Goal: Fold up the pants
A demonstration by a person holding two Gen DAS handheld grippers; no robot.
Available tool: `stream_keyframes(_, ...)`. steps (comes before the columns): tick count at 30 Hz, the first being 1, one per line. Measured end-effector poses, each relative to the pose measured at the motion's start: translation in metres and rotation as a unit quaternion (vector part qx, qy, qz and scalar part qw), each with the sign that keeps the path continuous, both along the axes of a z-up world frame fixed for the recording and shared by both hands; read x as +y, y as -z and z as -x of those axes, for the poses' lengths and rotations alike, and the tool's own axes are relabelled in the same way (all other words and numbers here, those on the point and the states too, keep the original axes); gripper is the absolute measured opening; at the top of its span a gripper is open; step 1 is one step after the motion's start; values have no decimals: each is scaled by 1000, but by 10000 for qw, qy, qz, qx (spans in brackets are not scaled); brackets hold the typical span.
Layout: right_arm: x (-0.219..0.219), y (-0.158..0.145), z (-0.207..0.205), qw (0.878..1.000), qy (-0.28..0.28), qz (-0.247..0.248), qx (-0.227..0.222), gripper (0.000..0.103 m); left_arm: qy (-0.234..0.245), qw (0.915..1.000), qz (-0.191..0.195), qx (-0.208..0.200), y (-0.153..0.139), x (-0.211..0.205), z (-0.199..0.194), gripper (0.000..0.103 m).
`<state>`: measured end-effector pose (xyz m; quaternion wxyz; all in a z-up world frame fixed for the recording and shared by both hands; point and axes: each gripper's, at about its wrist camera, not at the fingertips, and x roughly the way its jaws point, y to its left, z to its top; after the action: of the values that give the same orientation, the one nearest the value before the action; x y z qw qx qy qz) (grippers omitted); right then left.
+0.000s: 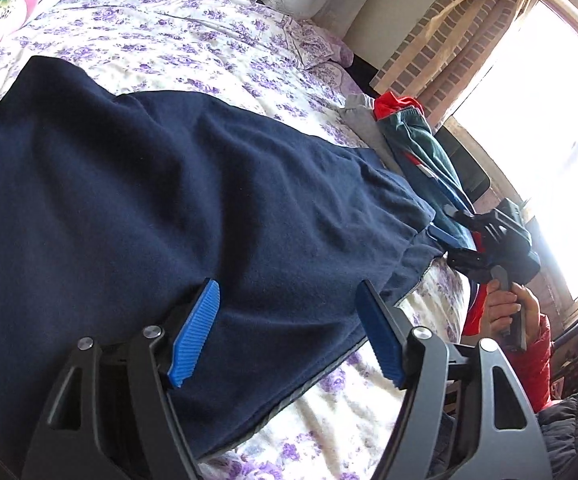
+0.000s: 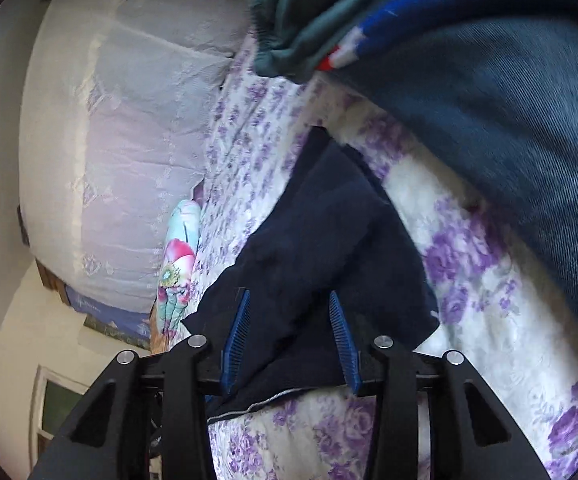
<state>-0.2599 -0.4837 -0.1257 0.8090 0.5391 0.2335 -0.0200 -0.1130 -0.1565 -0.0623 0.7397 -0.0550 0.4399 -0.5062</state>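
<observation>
Dark navy pants (image 1: 161, 200) lie spread flat across a floral bedspread (image 1: 193, 44). My left gripper (image 1: 289, 332) is open, its blue pads straddling the near edge of the pants. My right gripper (image 2: 289, 344) is open around the far end of the navy pants (image 2: 321, 248), with cloth between the pads. The right gripper also shows in the left wrist view (image 1: 445, 240) at the pants' end, held by a hand.
A pile of other clothes, green, red and blue (image 1: 417, 140), lies beyond the pants near the bed's edge; denim (image 2: 509, 140) is close to the right gripper. Pillows (image 2: 121, 152) and a colourful cushion (image 1: 13, 12) sit at the headboard. A window with curtain (image 1: 469, 32) is right.
</observation>
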Motion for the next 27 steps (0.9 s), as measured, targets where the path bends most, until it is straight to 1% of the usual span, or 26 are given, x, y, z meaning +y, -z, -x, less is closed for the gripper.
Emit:
stream_keyframes(2,-2,4,-2,9999,113,-87,11,40,5,10000,-22,-17,0,-1,0,70)
stream_keyframes(5,-4,4,-14,9996,263,-11,65,39,-63,9999,-81,-8,-2,-3,1,70)
stream_keyframes(7,-4,3,-21,9994,288,163,134,26,-92,9999,-110,19,-2,-4,0,70)
stream_keyframes(8,-3,0,-23,9987,311,367,193,15,-97,9999,-104,29,-2,-3,0,70)
stream_keyframes(9,0,-4,-25,9978,329,529,205,14,-114,9999,-85,55,-3,-2,0,70)
stream_keyframes(12,7,-29,-14,9975,213,672,-16,12,-296,9994,20,169,-11,8,-10,70)
stream_keyframes(14,15,-64,1,9958,135,872,-258,12,-336,9993,26,174,-21,15,-19,70)
stream_keyframes(15,18,-81,10,9942,106,1014,-328,11,-373,9991,96,196,-28,21,-22,70)
stream_keyframes(16,21,-96,19,9917,58,1246,-326,11,-366,9990,159,216,-33,25,-24,70)
stream_keyframes(17,24,-103,24,9895,43,1425,-249,12,-327,9987,286,258,-40,31,-25,70)
stream_keyframes(18,26,-104,30,9867,33,1625,-48,12,-292,9986,345,269,-45,34,-24,71)
stream_keyframes(19,24,-98,32,9861,41,1658,110,12,-285,9987,343,246,-48,37,-22,75)
stream_keyframes(20,19,-82,34,9868,55,1573,375,12,-300,9988,321,219,-49,38,-20,79)
stream_keyframes(22,12,-48,32,9877,9,1379,730,12,-225,9992,252,231,-46,34,-14,80)
stream_keyframes(23,11,-30,33,9901,4,1160,794,12,-123,9994,106,295,-41,29,-8,80)
stream_keyframes(25,9,-15,40,9949,27,794,628,12,20,9994,-164,316,-33,19,0,80)
stream_keyframes(27,8,-16,48,9967,22,684,429,15,122,9990,-398,190,-27,9,9,80)
